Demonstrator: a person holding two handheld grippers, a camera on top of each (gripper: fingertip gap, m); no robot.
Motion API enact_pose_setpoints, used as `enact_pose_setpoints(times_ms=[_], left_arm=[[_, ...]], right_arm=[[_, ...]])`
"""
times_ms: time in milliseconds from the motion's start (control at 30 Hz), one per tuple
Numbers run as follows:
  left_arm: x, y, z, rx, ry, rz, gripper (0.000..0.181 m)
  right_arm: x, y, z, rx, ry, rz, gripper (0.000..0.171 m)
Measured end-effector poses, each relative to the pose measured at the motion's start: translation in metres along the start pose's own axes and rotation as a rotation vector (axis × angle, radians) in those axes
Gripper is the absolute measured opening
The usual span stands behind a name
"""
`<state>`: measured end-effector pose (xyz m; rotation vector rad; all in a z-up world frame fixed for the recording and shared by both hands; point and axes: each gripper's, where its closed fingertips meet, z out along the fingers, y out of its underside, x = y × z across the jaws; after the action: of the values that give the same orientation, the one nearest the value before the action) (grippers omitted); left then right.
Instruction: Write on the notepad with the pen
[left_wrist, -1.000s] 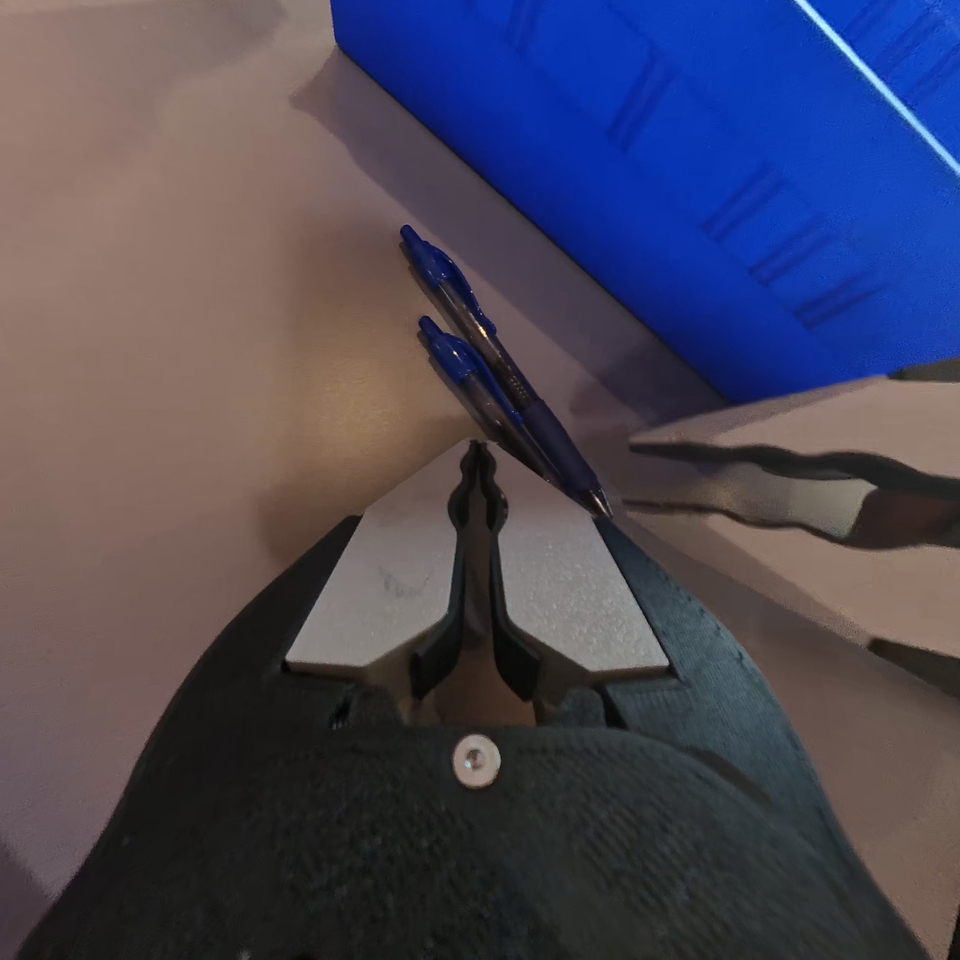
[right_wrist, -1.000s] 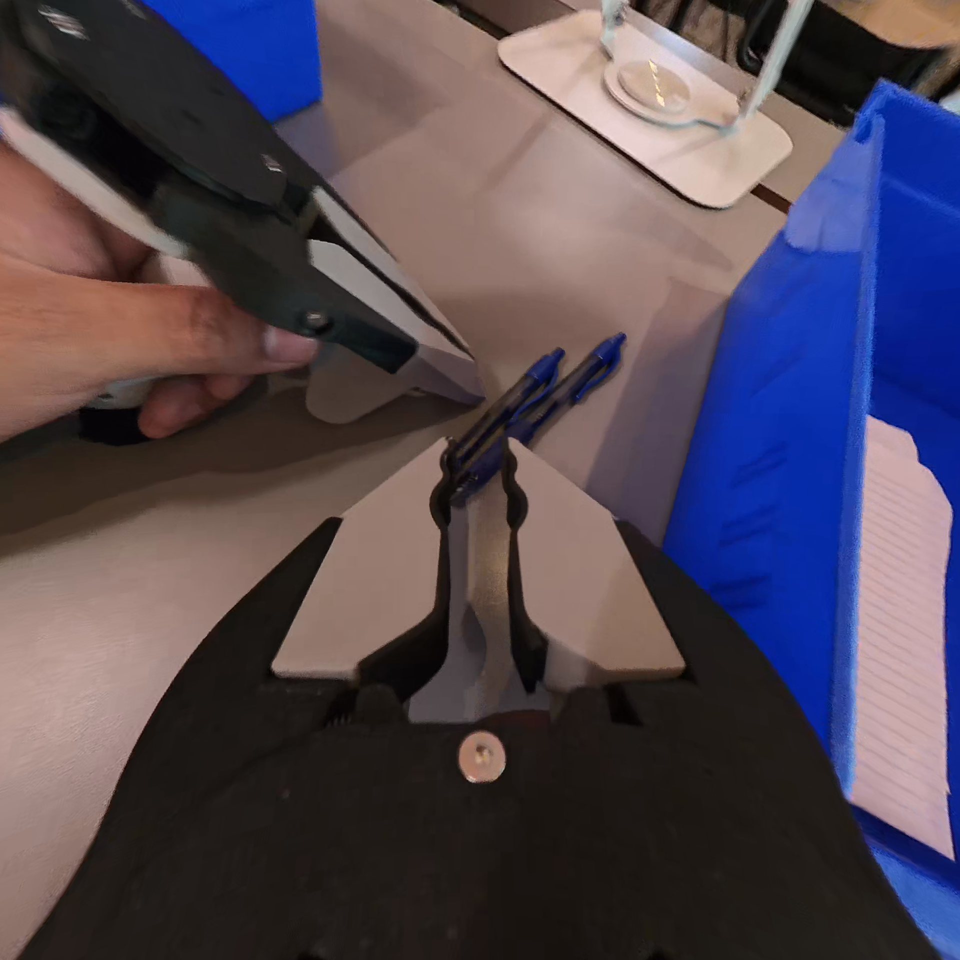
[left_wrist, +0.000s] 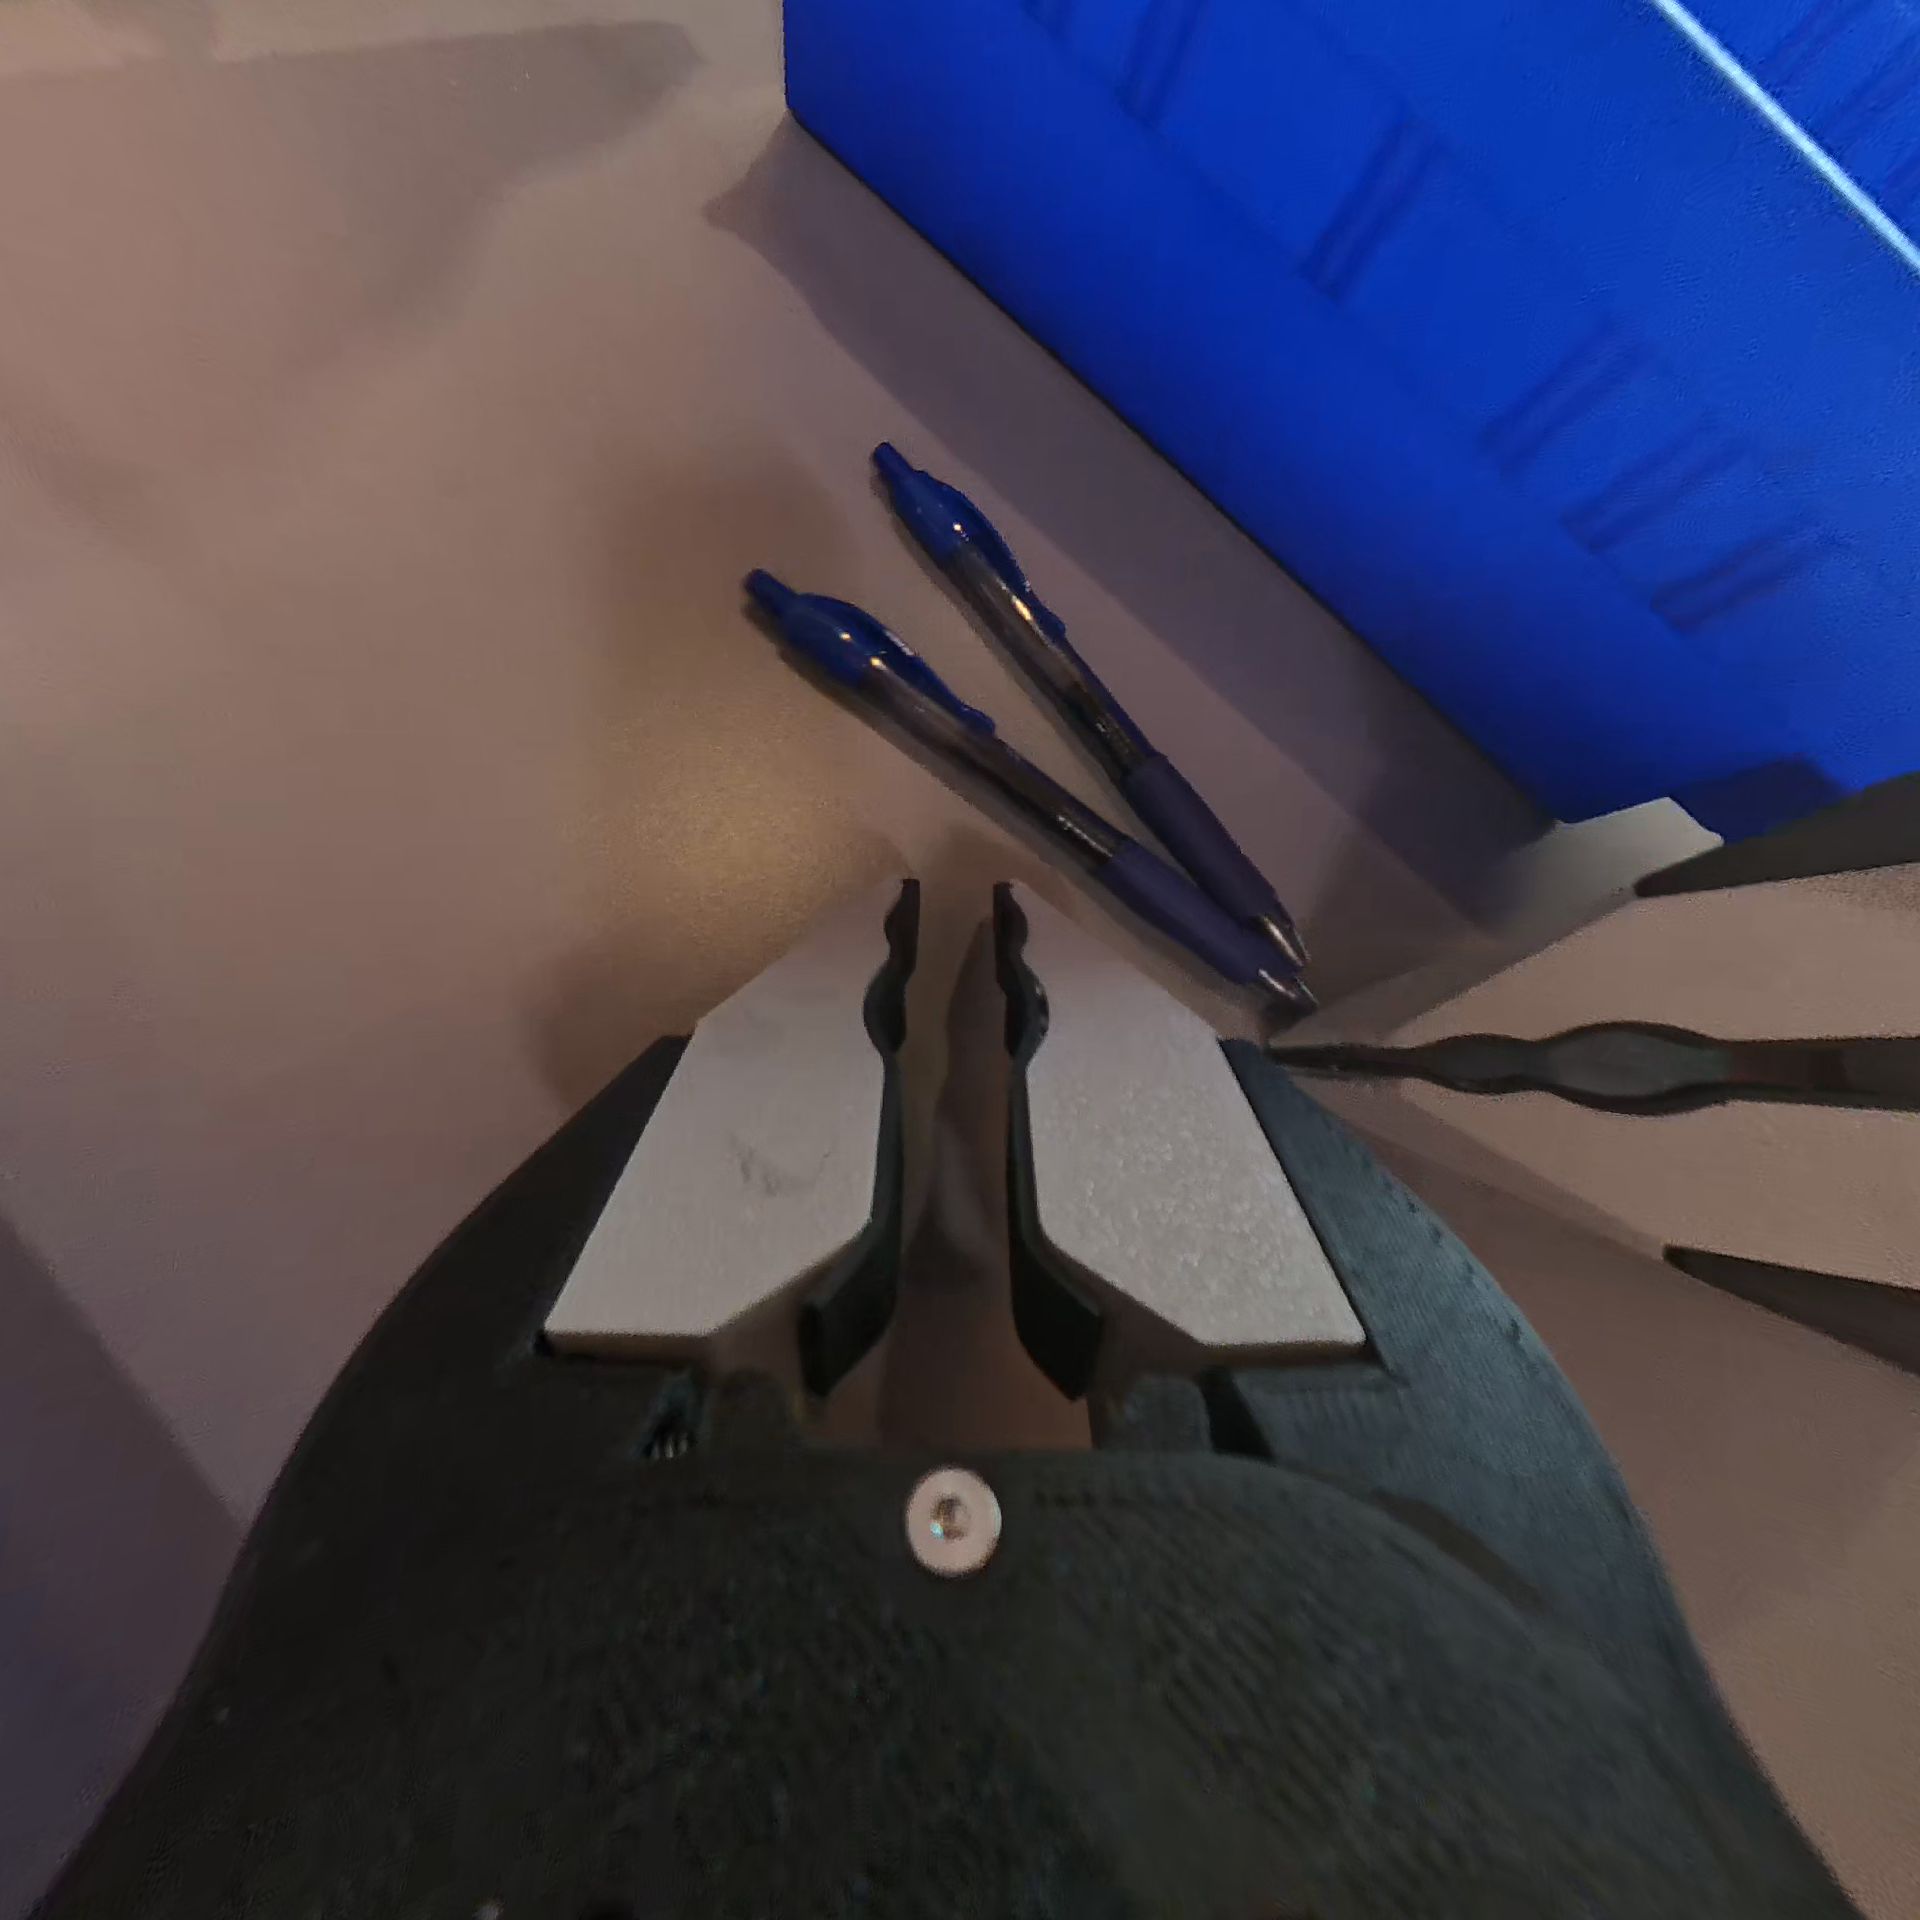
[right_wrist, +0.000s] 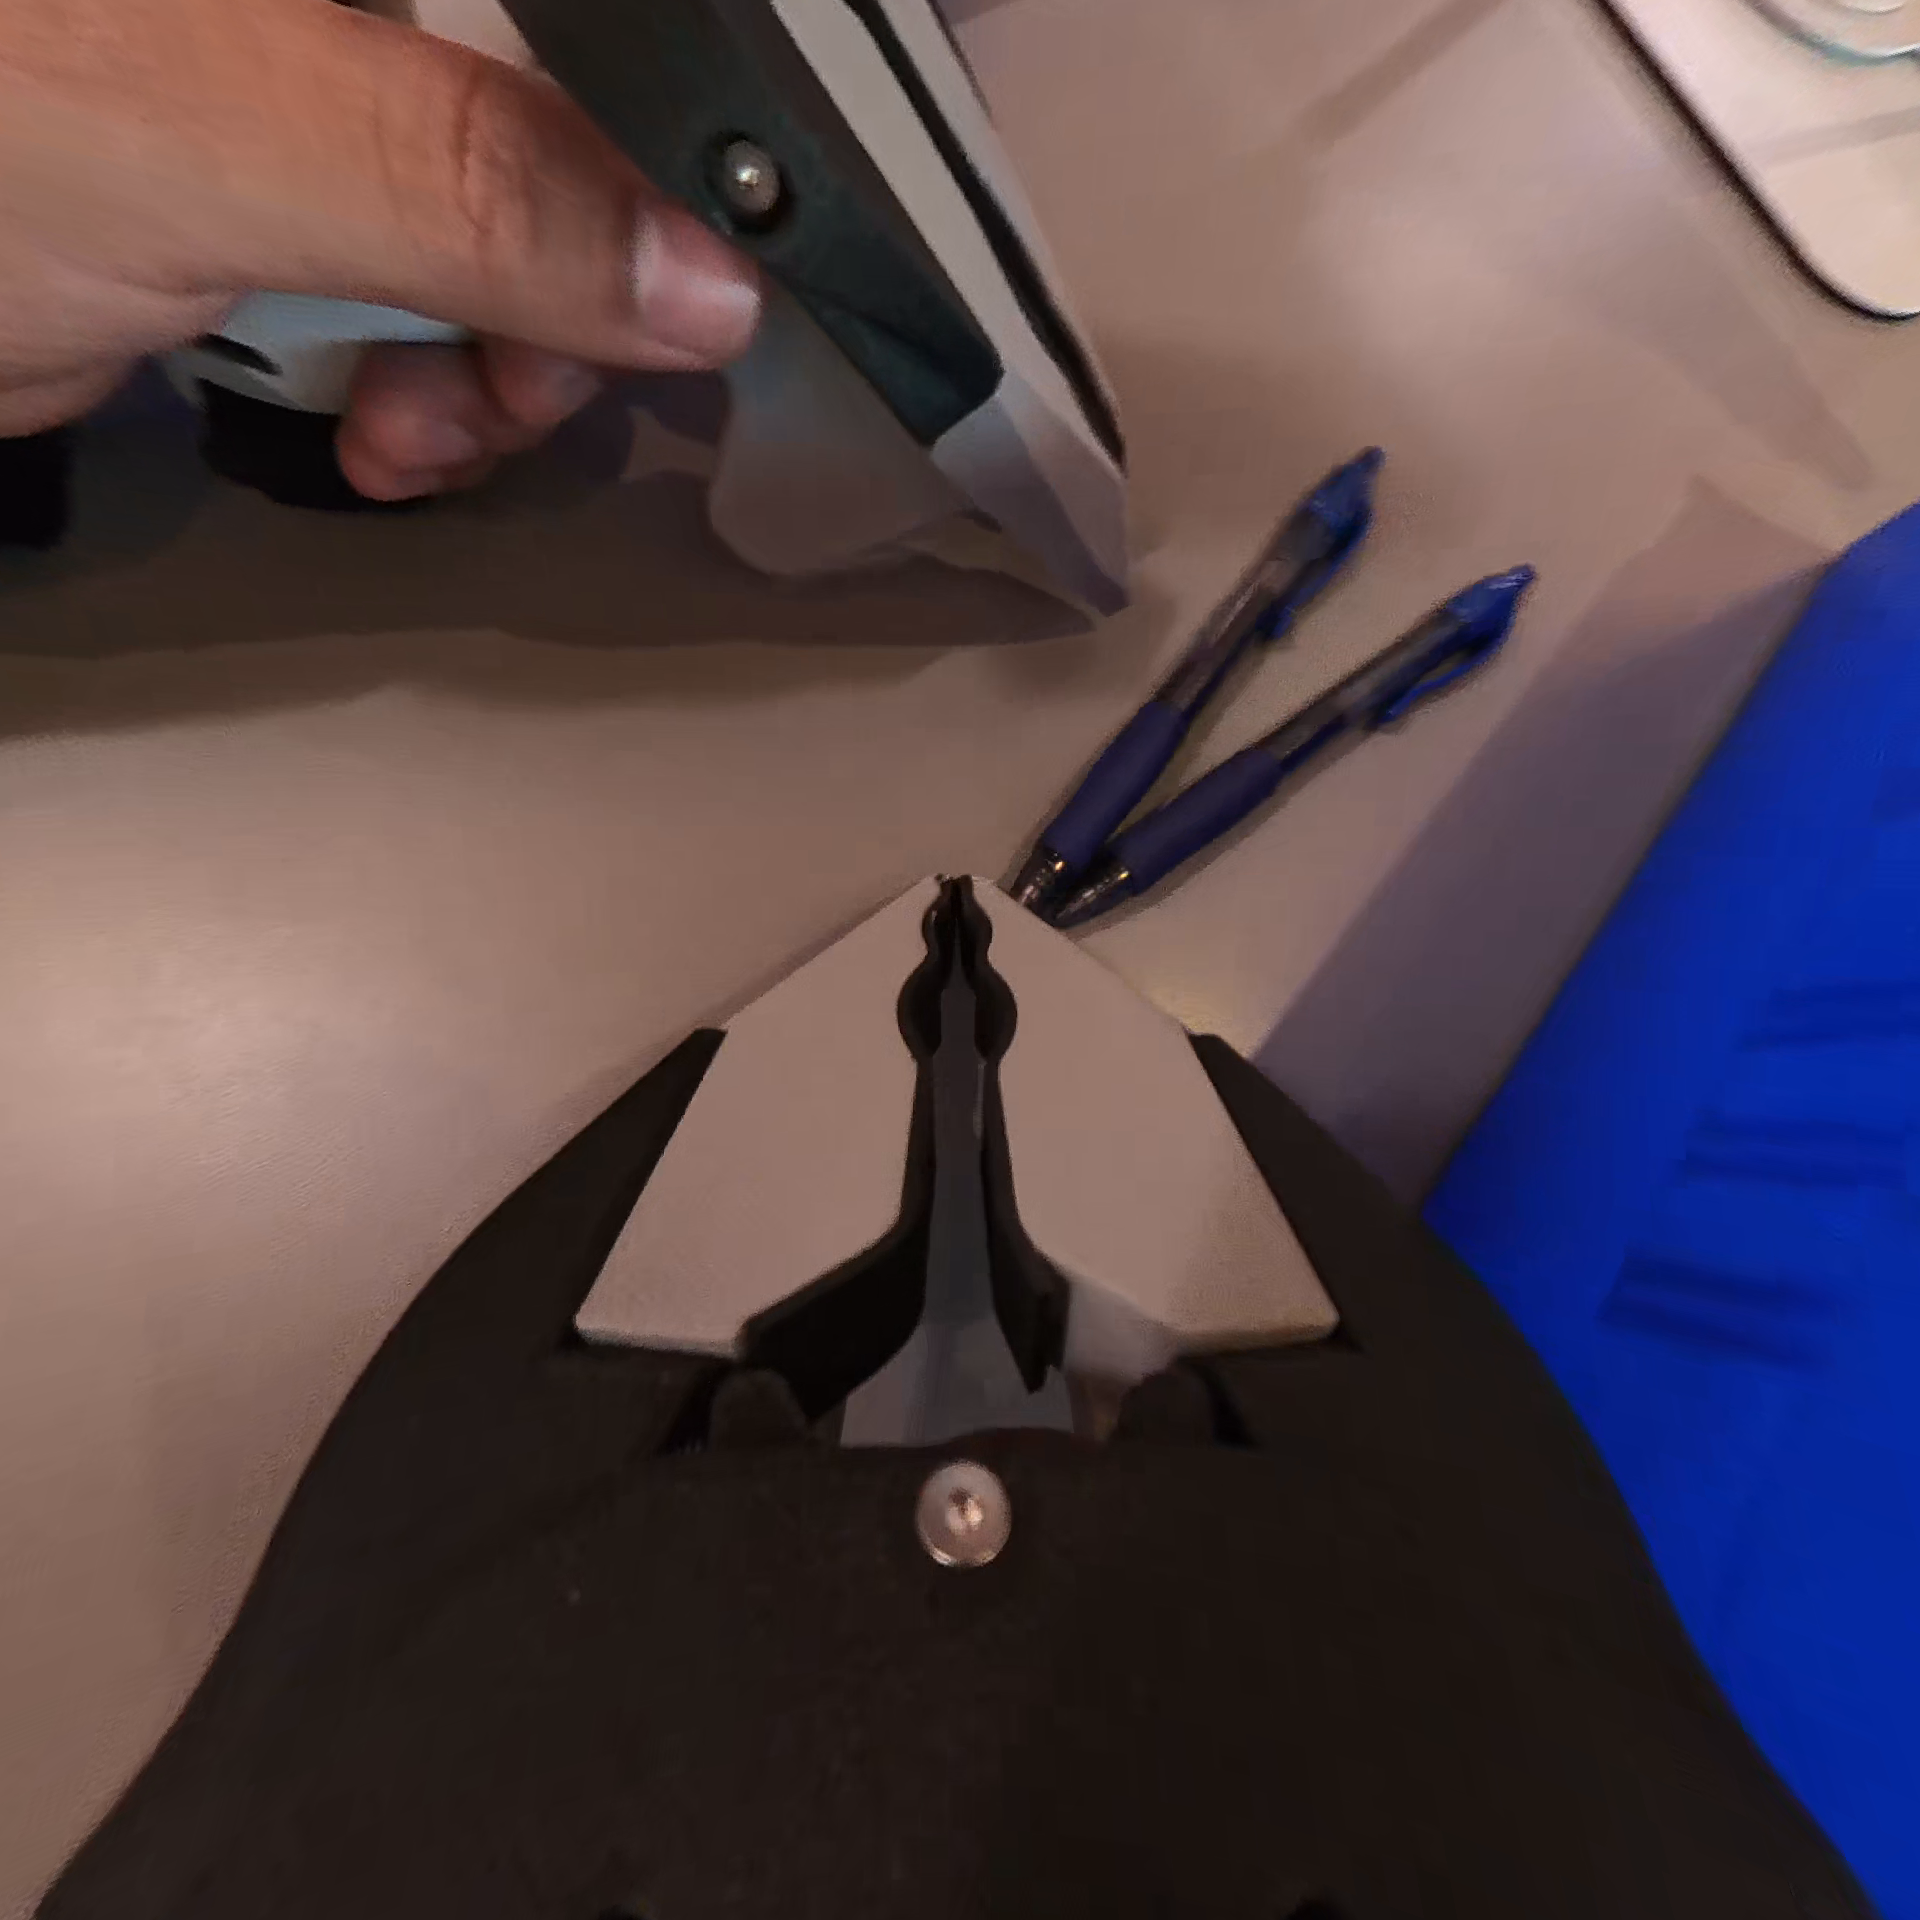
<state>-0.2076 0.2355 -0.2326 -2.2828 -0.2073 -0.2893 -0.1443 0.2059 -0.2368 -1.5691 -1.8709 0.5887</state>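
pens: two blue ones lie on the table, tips together and barrels spread in a narrow v; near pen and far pen sit at about 1 o'clock from the left gripper in its view, just beside the blue bin, which fills the 1 to 2 o'clock corner. neither pen is held, and no notepad shows in either view, so as i judge it the task is barely begun: a pen has to be picked up, the pad found, and the writing done

left gripper is tilted down toward the table, its jaws a little apart with nothing between them, tips just short of the near pen's barrel. in the right view it comes in from 11 o'clock, with a hand wrapped on its handle, thumb along the side

right gripper has its jaws pressed together and empty, its point near the pen tips, which lie at about 1 o'clock from it; in the left view it enters from 3 o'clock, point almost at the same tips. both grippers converge on the pens from opposite sides
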Motion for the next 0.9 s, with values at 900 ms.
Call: enact_pose_setpoints(times_ms=[900], left_arm=[[0.002,-0.020,0.024,0.010,-0.013,-0.021,0.000]], right_arm=[[0.045,-0.052,-0.030,0.323,0.238,0.099,0.006]])
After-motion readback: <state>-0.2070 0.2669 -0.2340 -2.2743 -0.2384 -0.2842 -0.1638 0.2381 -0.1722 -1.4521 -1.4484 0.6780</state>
